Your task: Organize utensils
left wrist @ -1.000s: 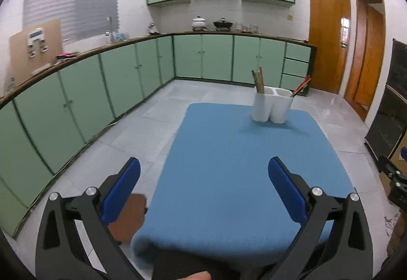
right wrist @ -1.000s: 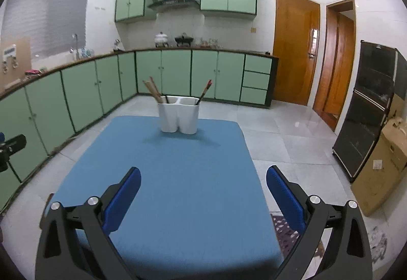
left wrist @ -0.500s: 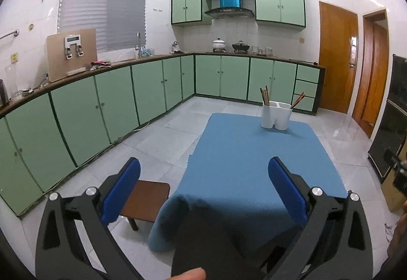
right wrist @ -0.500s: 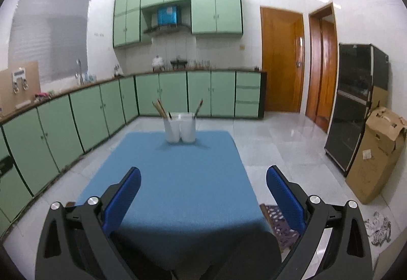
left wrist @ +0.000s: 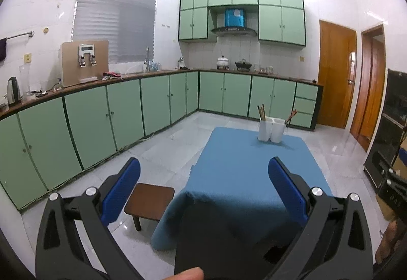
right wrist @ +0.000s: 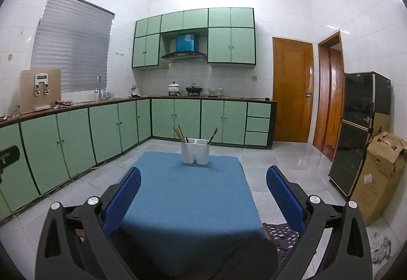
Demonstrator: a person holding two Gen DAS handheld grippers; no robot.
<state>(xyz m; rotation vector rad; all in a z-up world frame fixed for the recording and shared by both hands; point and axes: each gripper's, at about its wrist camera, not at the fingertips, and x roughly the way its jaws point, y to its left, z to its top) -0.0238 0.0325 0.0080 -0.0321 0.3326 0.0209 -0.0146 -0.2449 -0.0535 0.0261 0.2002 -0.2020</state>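
Left tool (left wrist: 203, 173): blue pads spread wide, nothing between them; held off the near end of the bench, well apart from the holder.
Right tool (right wrist: 203, 182): also wide open and holding nothing, pointed down the length of the bench toward the holder.
Bench (right wrist: 188, 193): covered in a blue cloth that hangs over the near edge.
Utensil holder (right wrist: 195, 151): white, two compartments side by side, standing upright near the far end of the bench.
Left compartment: light wooden chopsticks (right wrist: 179, 132) lean out to the left, with a short dark handle beside them.
Right compartment: dark chopsticks with reddish tips (right wrist: 213, 135) lean out to the right.
Same holder from the left camera (left wrist: 271, 129): far off and right of centre, sticks poking up on both sides.
Stool (left wrist: 149, 201): small, brown, on the floor just beside the bench's near left corner.
Cardboard box (right wrist: 379, 178): on the floor at the right, next to a tall dark cabinet (right wrist: 358, 132).
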